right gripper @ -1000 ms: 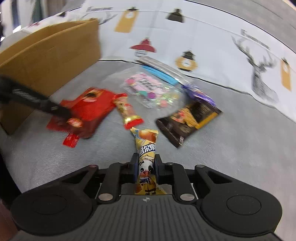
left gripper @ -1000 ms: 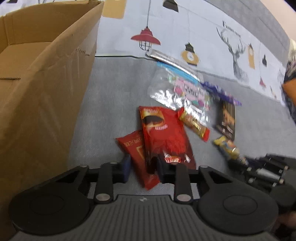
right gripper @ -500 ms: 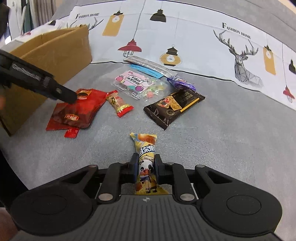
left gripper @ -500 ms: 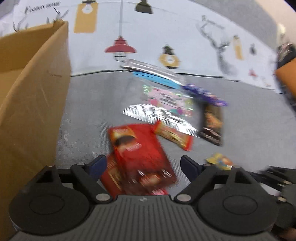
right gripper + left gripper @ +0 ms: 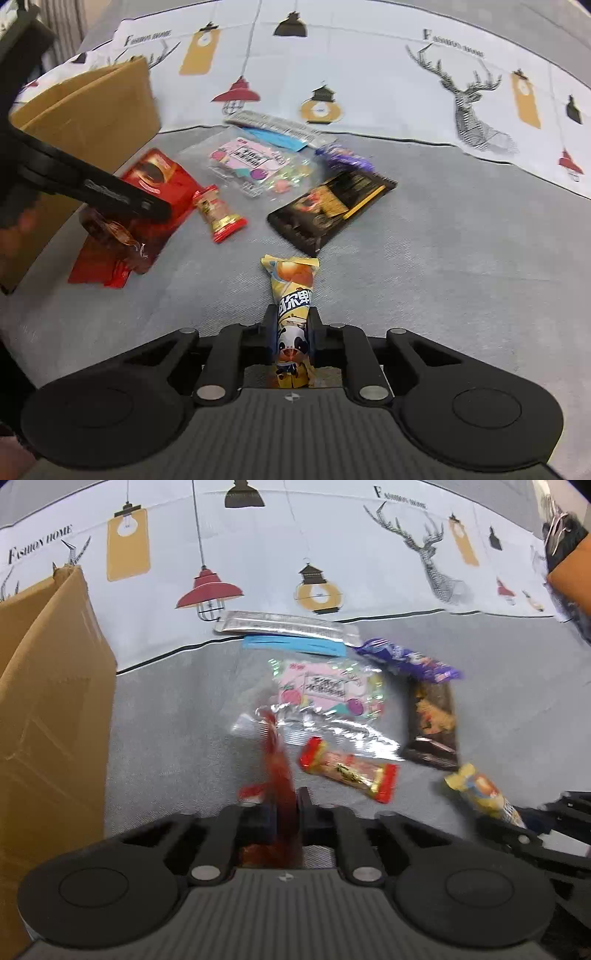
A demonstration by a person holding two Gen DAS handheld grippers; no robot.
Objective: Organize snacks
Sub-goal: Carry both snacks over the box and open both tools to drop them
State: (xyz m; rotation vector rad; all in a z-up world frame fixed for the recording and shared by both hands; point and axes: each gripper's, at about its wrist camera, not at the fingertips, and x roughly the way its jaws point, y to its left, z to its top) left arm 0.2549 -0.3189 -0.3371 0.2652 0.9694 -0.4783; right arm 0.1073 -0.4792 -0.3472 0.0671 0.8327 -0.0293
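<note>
My left gripper [image 5: 284, 808] is shut on a red snack packet [image 5: 279, 775], held edge-on and lifted off the grey surface; in the right wrist view the same packet [image 5: 155, 184] hangs under the left gripper's fingers [image 5: 110, 192]. My right gripper [image 5: 293, 332] is shut on a yellow panda-print snack bar [image 5: 293, 295], also seen at the right of the left wrist view [image 5: 480, 794]. A cardboard box [image 5: 48, 709] stands at the left.
On the grey cloth lie a red-gold candy bar [image 5: 347, 770], a clear bag of sweets [image 5: 325, 694], a dark brown packet [image 5: 432, 723], a purple wrapper [image 5: 406, 659] and a silver strip [image 5: 284, 626]. Another red packet [image 5: 99, 266] lies by the box.
My left gripper opened over the red packets, then shut on one and lifted it edge-on. My right gripper has kept its hold on the yellow bar.
</note>
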